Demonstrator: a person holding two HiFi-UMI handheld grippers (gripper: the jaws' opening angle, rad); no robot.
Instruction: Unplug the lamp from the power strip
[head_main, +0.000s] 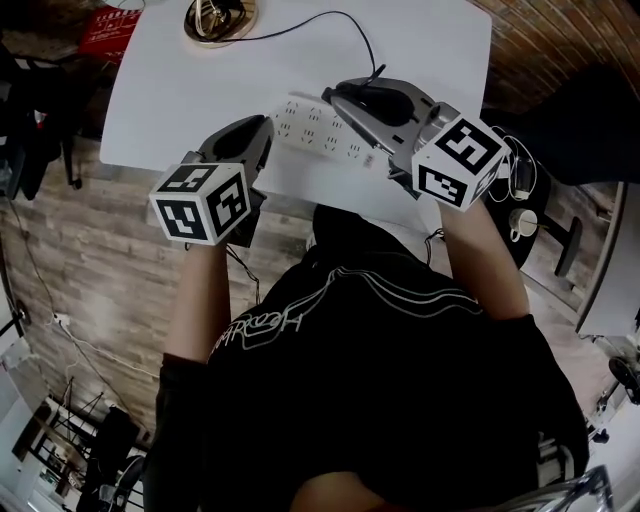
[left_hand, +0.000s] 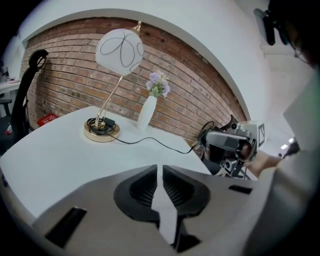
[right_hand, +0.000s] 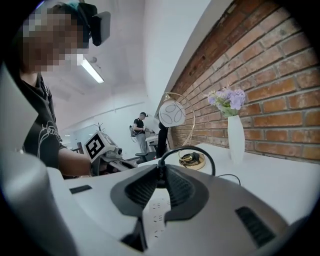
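So, the white vase (left_hand: 146, 114) on the bench (head_main: 200, 90) has purple flowers (left_hand: 158, 85) in it, just past the lamp (left_hand: 120, 50). Left claw (left_hand: 160, 172) is nearly closed, pinching the end of the white power strip (head_main: 315, 128). Right claw (right_hand: 162, 167) is narrow too, clamped on the black plug (right_hand: 159, 176), which sits in the strip.

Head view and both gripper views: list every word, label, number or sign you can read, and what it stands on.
No text can be read in any view.
Red flat item beside the white table: white print, too small to read.
Black shirt: white script lettering, not legible.
White power strip: no readable marking.
Two marker cubes: black-and-white square patterns only, no letters.
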